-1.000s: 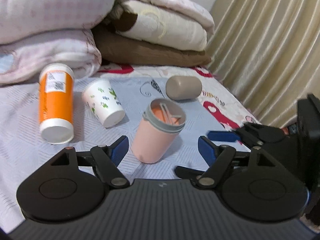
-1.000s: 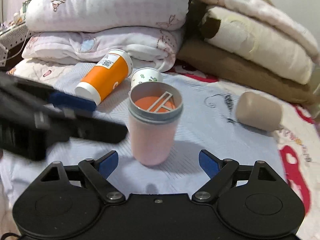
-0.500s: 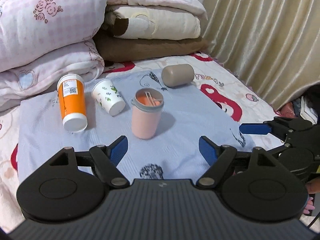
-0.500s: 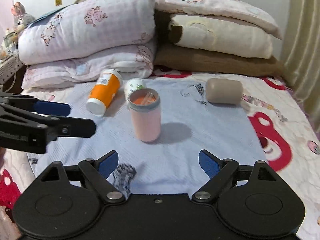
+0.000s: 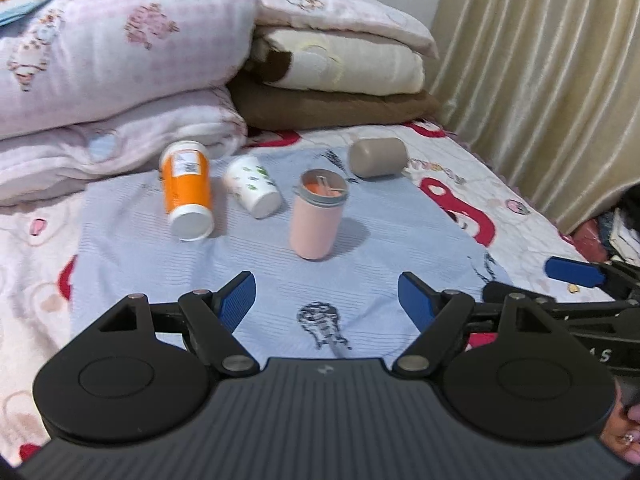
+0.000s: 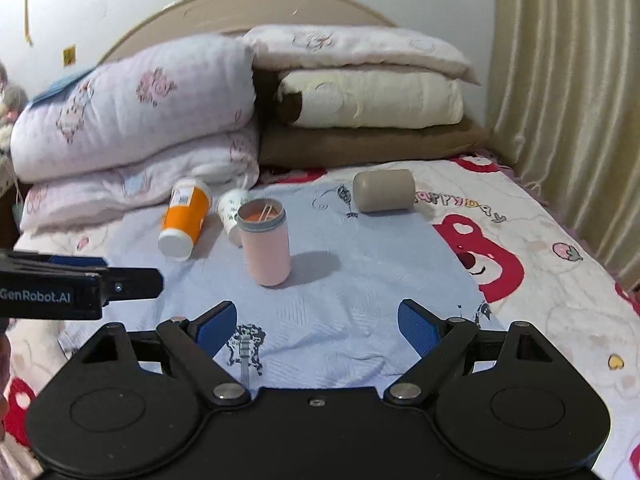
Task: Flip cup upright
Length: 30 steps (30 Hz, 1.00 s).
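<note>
A pink cup (image 5: pixel 317 216) with a grey rim stands upright on the blue cloth (image 5: pixel 256 280); it also shows in the right wrist view (image 6: pixel 265 246). Its mouth faces up and shows an orange inside. My left gripper (image 5: pixel 328 302) is open and empty, well back from the cup. My right gripper (image 6: pixel 316 326) is open and empty, also well short of it. The right gripper's blue fingertip (image 5: pixel 574 272) shows at the right edge of the left wrist view. The left gripper shows at the left edge of the right wrist view (image 6: pixel 80 286).
An orange bottle (image 5: pixel 186 188), a white paper cup (image 5: pixel 253 191) and a taupe cup (image 5: pixel 378 157) lie on their sides behind the pink cup. Folded quilts and pillows (image 6: pixel 168 120) are stacked at the headboard. A curtain (image 6: pixel 568 100) hangs on the right.
Both grippers have pulled back and up from the pink cup, which now looks smaller and farther off. The cup stands still and upright throughout. Both stay open.
</note>
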Tool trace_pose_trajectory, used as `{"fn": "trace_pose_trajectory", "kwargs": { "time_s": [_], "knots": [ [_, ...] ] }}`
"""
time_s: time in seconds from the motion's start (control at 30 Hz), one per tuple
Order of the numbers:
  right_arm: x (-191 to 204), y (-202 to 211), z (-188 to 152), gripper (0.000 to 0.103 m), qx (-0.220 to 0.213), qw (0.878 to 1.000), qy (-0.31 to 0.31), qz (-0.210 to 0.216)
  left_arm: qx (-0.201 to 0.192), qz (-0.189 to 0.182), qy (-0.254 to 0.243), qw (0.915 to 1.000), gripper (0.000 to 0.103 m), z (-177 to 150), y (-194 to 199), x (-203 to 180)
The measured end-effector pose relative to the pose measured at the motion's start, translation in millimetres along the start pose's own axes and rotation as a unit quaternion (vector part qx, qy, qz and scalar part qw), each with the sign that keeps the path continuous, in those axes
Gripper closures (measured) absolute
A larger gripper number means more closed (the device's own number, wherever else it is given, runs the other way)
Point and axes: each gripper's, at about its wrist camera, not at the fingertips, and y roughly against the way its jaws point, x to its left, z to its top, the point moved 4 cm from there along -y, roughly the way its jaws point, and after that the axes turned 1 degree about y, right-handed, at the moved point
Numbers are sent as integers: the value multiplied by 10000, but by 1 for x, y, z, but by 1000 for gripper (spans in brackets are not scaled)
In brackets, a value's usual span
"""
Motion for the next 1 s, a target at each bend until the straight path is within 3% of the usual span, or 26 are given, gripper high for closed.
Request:
{"fn": "trace_pose_trajectory", "kwargs": {
  "time_s": [0.23, 0.3, 0.47, 1.0],
  "knots": [
    [0, 2, -12, 10, -195, 9991, -191, -313, -171, 249, 24, 9995, 23, -9, 15, 5],
    [2, 3, -12, 5, -243, 9983, -143, -511, -195, 197, 87, 9996, 22, -11, 16, 5],
    [7, 10, -13, 1, -495, 9967, -115, -639, -336, 227, -12, 9992, 12, -13, 15, 0],
    [10, 0, -21, 0, -335, 9955, -151, -876, -286, 363, -63, 9989, 5, -21, 1, 10]
  ]
}}
